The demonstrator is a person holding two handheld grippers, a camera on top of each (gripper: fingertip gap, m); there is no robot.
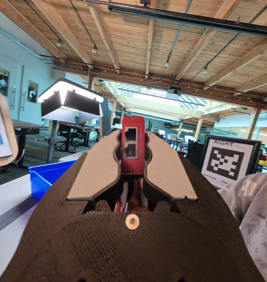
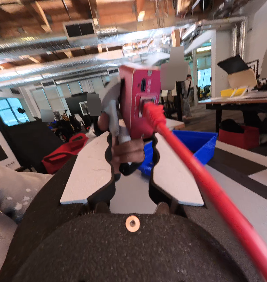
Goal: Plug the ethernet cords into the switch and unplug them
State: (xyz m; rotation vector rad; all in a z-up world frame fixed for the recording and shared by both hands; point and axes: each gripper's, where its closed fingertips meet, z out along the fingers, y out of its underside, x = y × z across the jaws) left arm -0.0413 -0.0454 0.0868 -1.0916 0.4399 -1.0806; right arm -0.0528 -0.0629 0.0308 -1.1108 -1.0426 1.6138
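My left gripper (image 1: 133,135) is shut on the red switch (image 1: 133,165) and holds it upright in the air. Two empty ports (image 1: 131,144) on its end face the left wrist camera. In the right wrist view the switch (image 2: 138,97) sits just beyond my right gripper (image 2: 132,135), which is open and empty. A red ethernet cord (image 2: 195,166) is plugged into a port on the switch's near face. It runs down to the right over my right finger (image 2: 172,175), outside the gap. The left gripper's grey finger (image 2: 112,109) and the hand holding it (image 2: 128,151) show behind the switch.
A blue bin (image 1: 43,175) stands on the white table, also in the right wrist view (image 2: 202,141). A framed marker sign (image 1: 227,160) stands at the right. A lit panel lamp (image 1: 70,99) stands at the left. A red bag (image 2: 62,154) sits beyond the table.
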